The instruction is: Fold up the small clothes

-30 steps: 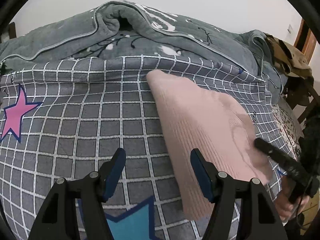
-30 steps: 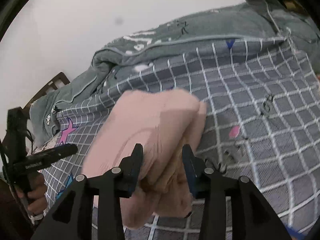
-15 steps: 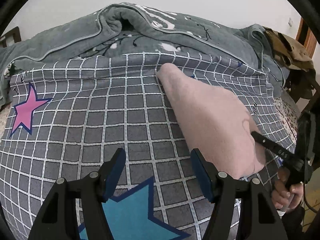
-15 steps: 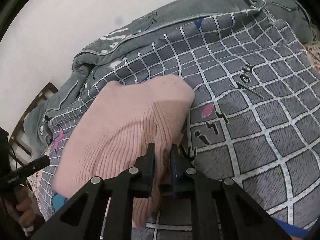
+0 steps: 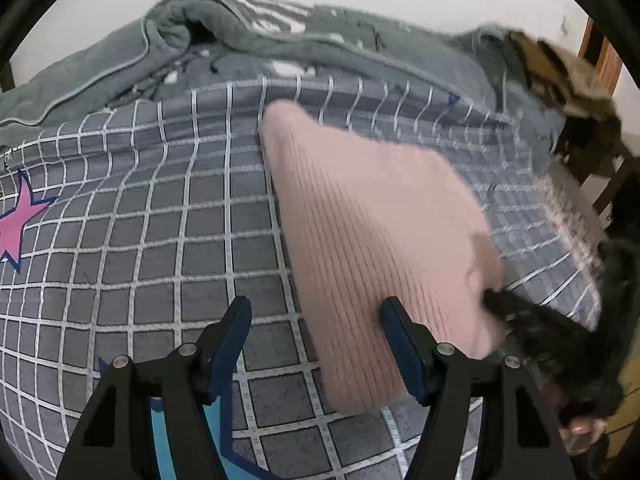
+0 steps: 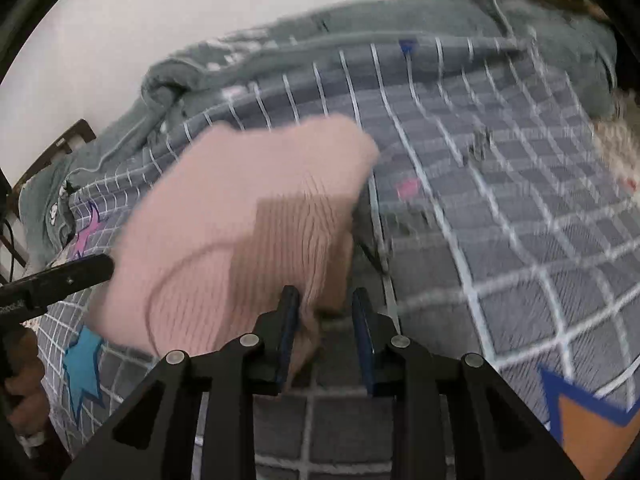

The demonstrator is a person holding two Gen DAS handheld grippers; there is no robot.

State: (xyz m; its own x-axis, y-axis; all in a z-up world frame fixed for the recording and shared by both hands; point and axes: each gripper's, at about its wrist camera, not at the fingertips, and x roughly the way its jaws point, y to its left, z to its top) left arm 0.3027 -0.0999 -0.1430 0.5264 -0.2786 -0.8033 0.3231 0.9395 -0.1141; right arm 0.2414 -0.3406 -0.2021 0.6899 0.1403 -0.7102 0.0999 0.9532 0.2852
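Observation:
A folded pink ribbed knit garment (image 5: pixel 372 232) lies on the grey checked bedsheet (image 5: pixel 160 220). My left gripper (image 5: pixel 316 344) is open and empty, low over the sheet, its right finger over the garment's near edge. In the right wrist view the garment (image 6: pixel 248 232) fills the left middle. My right gripper (image 6: pixel 326 332) is open; the garment's near corner sits between the jaws, against the left pad. The right gripper's tip (image 5: pixel 512 304) shows at the garment's right edge in the left wrist view. The left gripper (image 6: pixel 60 280) shows at the far left.
A rumpled grey blanket (image 5: pixel 240 44) is heaped along the far side of the bed against the white wall. A brown cloth on a wooden chair (image 5: pixel 560 76) stands at the right. Star prints (image 5: pixel 16 228) mark the sheet.
My right gripper, shut on the garment's corner half a second ago, has opened. Both views are blurred by motion. The left gripper has moved closer to the garment.

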